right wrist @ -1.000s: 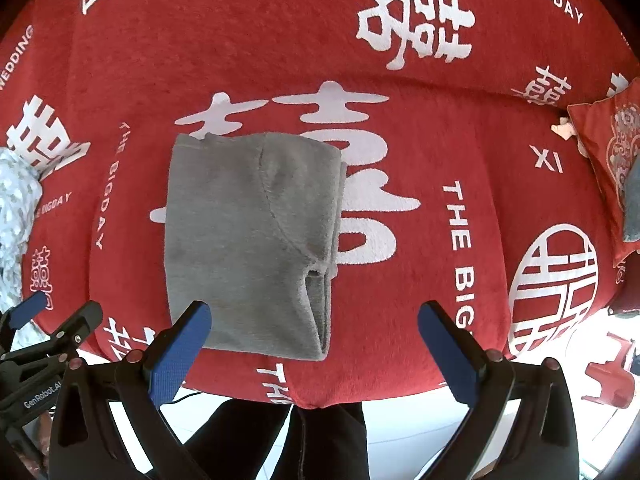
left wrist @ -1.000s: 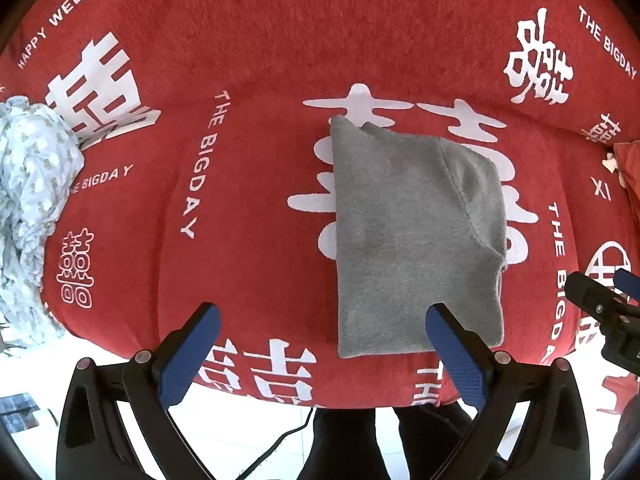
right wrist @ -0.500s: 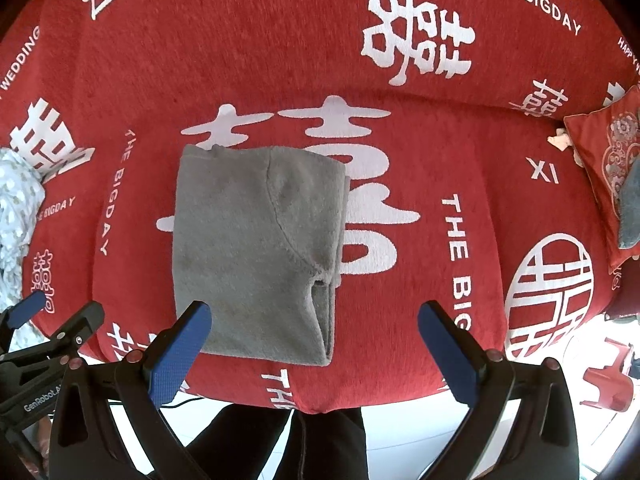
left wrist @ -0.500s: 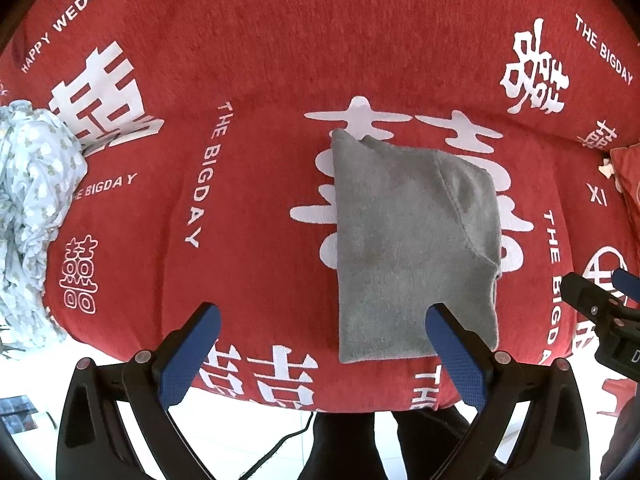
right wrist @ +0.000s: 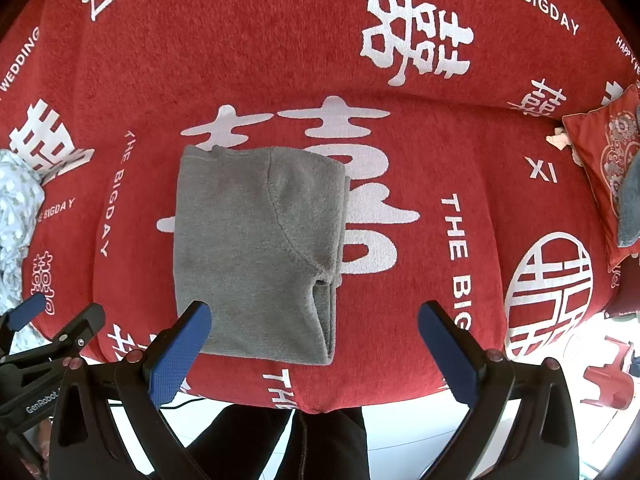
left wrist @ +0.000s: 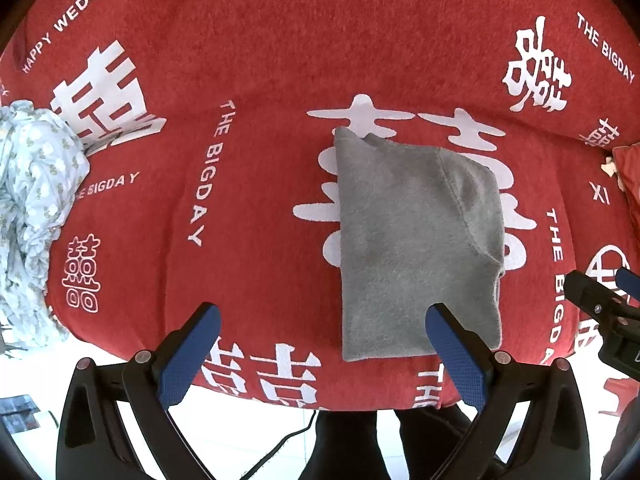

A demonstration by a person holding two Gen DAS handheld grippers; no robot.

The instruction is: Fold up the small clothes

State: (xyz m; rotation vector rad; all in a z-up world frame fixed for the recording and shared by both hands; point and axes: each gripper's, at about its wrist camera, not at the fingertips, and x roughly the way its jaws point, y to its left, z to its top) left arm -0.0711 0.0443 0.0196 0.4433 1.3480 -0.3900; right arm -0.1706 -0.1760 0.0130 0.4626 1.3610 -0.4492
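Observation:
A grey fleece garment (left wrist: pixel 412 240) lies folded into a flat rectangle on the red sofa cover (left wrist: pixel 260 184); it also shows in the right wrist view (right wrist: pixel 256 252). My left gripper (left wrist: pixel 322 344) is open and empty, held above the sofa's front edge, its right finger over the garment's near edge. My right gripper (right wrist: pixel 314 340) is open and empty, its left finger over the garment's near left corner. Each gripper shows at the edge of the other's view.
A crumpled pale patterned cloth (left wrist: pixel 32 216) lies at the sofa's left end. A red embroidered cushion (right wrist: pixel 600 168) with a grey item (right wrist: pixel 630 200) on it sits at the right end. The person's dark legs (right wrist: pixel 304 440) stand below the sofa front. A red stool (right wrist: pixel 612 380) stands low right.
Both grippers have drawn back slightly from the sofa, so the folded garment looks a little smaller and farther. Both stay open and the garment has not moved.

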